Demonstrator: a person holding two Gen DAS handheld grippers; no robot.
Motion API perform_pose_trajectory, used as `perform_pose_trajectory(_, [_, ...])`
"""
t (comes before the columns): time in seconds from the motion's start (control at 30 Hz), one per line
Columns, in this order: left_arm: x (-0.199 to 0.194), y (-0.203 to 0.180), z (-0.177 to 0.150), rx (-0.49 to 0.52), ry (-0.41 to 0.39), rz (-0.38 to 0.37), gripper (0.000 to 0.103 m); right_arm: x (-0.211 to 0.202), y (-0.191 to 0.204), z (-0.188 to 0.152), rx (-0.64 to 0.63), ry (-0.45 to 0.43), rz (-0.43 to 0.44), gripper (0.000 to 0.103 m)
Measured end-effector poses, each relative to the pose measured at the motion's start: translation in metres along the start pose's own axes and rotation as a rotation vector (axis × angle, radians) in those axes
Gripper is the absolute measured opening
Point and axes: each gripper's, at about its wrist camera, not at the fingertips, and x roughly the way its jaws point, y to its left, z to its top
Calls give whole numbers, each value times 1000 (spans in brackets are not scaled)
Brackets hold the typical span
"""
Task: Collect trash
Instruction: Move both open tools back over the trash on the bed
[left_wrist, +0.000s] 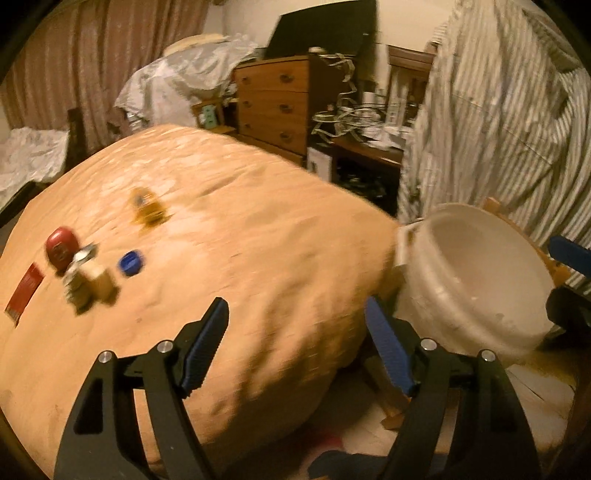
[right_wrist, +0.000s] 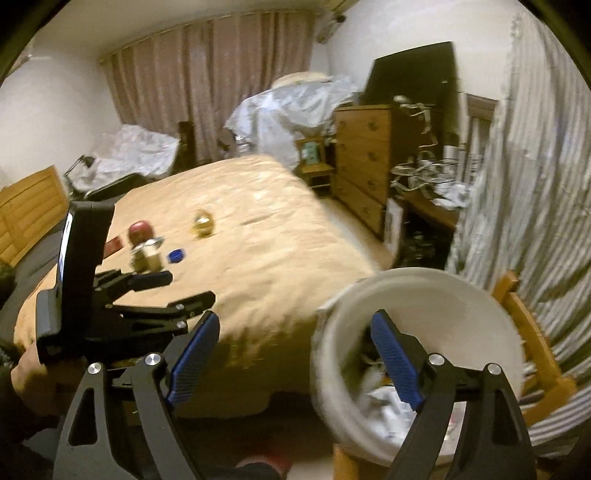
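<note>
While the left wrist view looks across the bed (left_wrist: 258, 229) from low at its near edge, the right wrist view sits higher and farther back, taking in more of the room. Both grippers are spread wide and hold nothing: the left gripper (left_wrist: 295, 317) hangs over the bedspread's near slope, and the right gripper (right_wrist: 295, 332) hangs above the gap between the bed and the white bucket (right_wrist: 461, 295).

Trash lies grouped on the bedspread toward its left side: a red round lid (left_wrist: 61, 245), a blue bottle cap (left_wrist: 131, 263), a crumpled pale wrapper (left_wrist: 86, 282), a flat red packet (left_wrist: 26, 290) and, apart from these, a yellow wrapper (left_wrist: 146, 206). All are blurred.

Only the right wrist view looks down into the bucket, where crumpled white paper (right_wrist: 384, 402) lies at the bottom; from the left, only its bare inner wall shows. The right view alone also shows the left gripper from outside, held in a hand (right_wrist: 33, 373) near the bed's left edge. A wooden dresser (left_wrist: 277, 103) stands beyond the bed.
</note>
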Motion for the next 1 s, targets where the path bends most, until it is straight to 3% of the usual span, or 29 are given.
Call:
perform_pose_trajectory(0.27, [1, 118, -27, -148, 32, 166, 73, 36, 54, 1, -28, 43, 115, 84])
perform_pose_trajectory(0.47, [5, 230, -39, -309, 44, 311, 73, 63, 83, -7, -58, 103, 169, 84])
perform_pose_trajectory(0.6, [23, 276, -37, -346, 73, 280, 67, 85, 88, -17, -53, 146, 188, 84])
perform_pose_trajectory(0.77, [48, 272, -27, -236, 76, 183, 67, 109, 98, -21, -48, 180, 194, 84])
perform_pose_trajectory(0.93, [72, 283, -21, -253, 79, 155, 67, 127, 105, -18, -65, 201, 195, 84])
perform_pose_trajectory(0.97, [73, 283, -20, -255, 78, 144, 65, 131, 105, -18, -69, 205, 195, 84])
perform_pose_trajectory(1.0, [76, 284, -19, -254, 76, 130, 54, 135, 106, -17, -72, 208, 195, 84])
